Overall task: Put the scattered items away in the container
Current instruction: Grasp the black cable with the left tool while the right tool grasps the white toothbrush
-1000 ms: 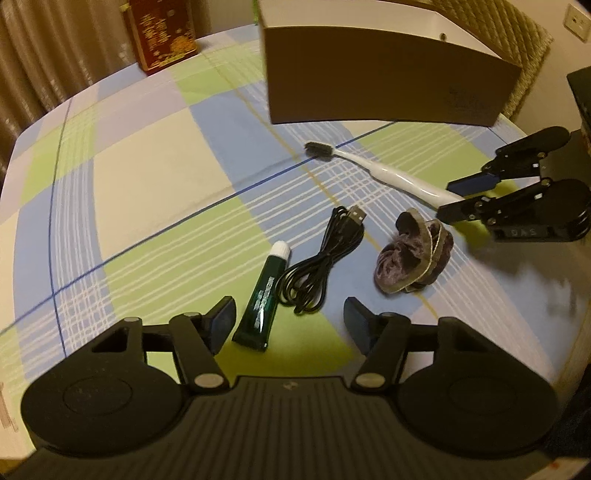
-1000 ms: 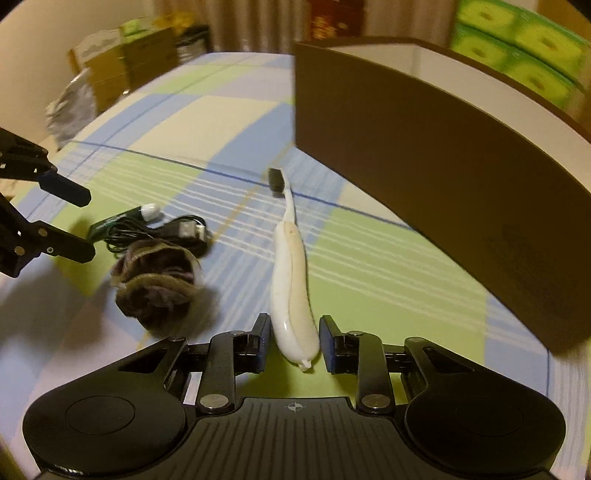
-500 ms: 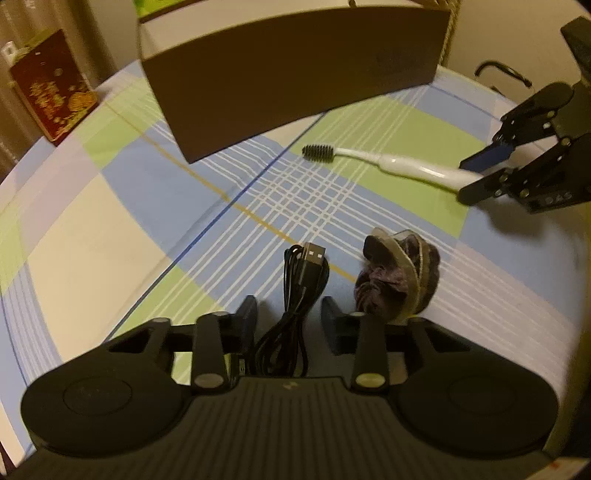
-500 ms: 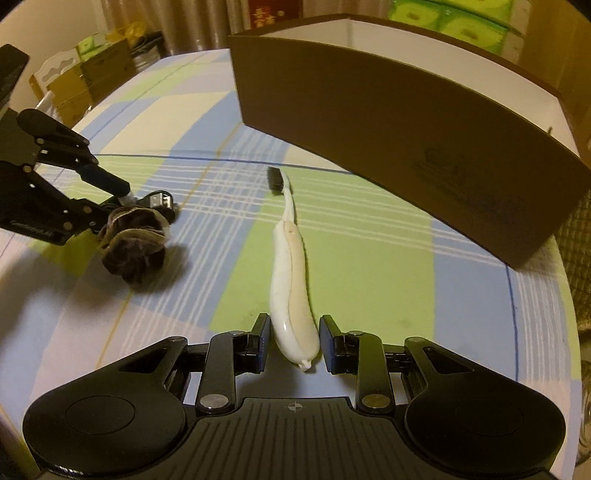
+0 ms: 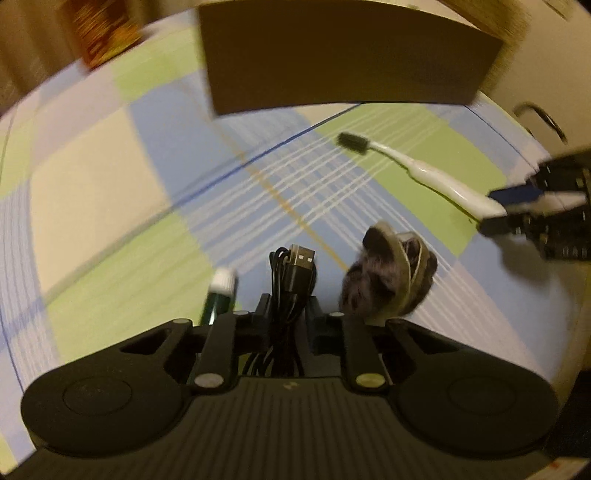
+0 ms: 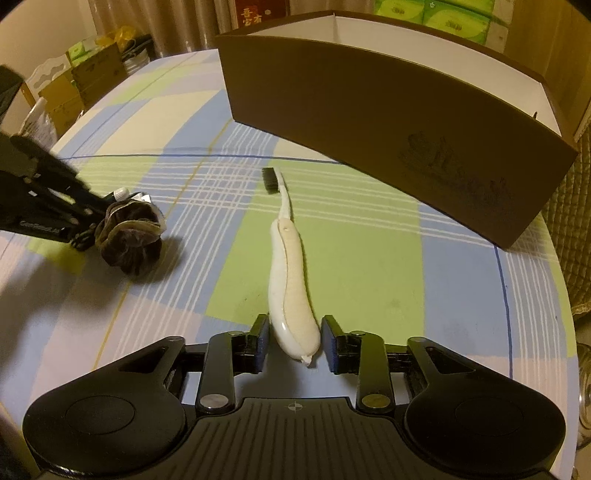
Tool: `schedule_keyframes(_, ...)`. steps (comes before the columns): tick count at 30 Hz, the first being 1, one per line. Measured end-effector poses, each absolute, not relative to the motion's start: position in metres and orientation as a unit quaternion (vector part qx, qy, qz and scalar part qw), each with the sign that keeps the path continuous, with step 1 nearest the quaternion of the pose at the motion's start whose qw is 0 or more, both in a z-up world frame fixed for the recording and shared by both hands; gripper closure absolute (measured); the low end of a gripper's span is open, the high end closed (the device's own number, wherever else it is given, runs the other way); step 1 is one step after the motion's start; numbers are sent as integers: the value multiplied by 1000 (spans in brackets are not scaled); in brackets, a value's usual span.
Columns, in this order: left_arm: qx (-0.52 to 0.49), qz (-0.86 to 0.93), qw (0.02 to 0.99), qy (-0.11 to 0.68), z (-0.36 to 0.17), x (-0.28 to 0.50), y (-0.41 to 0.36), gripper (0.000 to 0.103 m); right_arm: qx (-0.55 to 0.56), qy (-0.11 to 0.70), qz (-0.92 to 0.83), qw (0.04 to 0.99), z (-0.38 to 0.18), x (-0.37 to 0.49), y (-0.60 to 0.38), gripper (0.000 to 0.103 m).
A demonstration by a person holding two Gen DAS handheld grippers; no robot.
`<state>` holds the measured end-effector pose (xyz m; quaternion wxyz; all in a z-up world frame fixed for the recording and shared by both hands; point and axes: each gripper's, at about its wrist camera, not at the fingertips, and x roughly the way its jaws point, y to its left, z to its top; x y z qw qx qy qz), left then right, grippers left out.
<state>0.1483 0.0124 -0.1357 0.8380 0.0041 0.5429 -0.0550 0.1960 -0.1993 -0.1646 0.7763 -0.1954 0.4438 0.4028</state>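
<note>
My left gripper (image 5: 287,308) is shut on a coiled black USB cable (image 5: 293,275), its plug pointing ahead. A green tube with a white cap (image 5: 221,291) lies just left of it and a dark furry scrunchie (image 5: 391,275) just right. My right gripper (image 6: 294,343) is shut on the thick end of a white toothbrush (image 6: 290,273), whose dark bristle head points at the brown cardboard box (image 6: 388,144). The scrunchie also shows in the right wrist view (image 6: 129,236), beside the left gripper (image 6: 48,206).
The checked tablecloth (image 6: 369,258) covers a round table. The box stands at the far side, open at the top. A red box (image 5: 103,33) stands at the far left edge. Cartons and green packs stand beyond the table.
My left gripper moved in over the cable and closed on it. My right gripper stayed shut on the toothbrush handle and swung round toward the box.
</note>
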Motion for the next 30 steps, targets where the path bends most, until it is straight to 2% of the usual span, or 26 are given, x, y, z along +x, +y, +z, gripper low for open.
schedule_keyframes(2,-27,-27,835,549,-135,139,14,89,-200,442,404,775,-166,195,-198,54)
schedule_keyframes(6,-63,-3,837,544,-135,126,16,89,-201,436,408,776,-167,197,-194,54)
schedule_keyframes(15,-53,-3,847,529,-136,135,15,88,-220,418,422,774,-172,215,-165,55)
schedule_keyframes(16,-49,-3,847,529,-136,136,13,88,-223,415,423,774,-173,215,-162,57)
schedule_keyframes(17,-45,-3,848,529,-136,136,12,89,-226,413,425,773,-173,215,-159,63)
schedule_keyframes(18,-43,-1,848,529,-136,137,11,89,-227,412,425,773,-173,215,-157,75)
schedule_keyframes(19,-43,3,848,527,-136,137,10,89,-229,412,424,773,-172,214,-155,82)
schedule_keyframes(20,-41,4,849,527,-136,137,9,89,-233,412,423,773,-172,213,-153,85)
schedule_keyframes(30,-62,7,845,531,-130,128,7,91,-190,449,414,769,-162,202,-175,86)
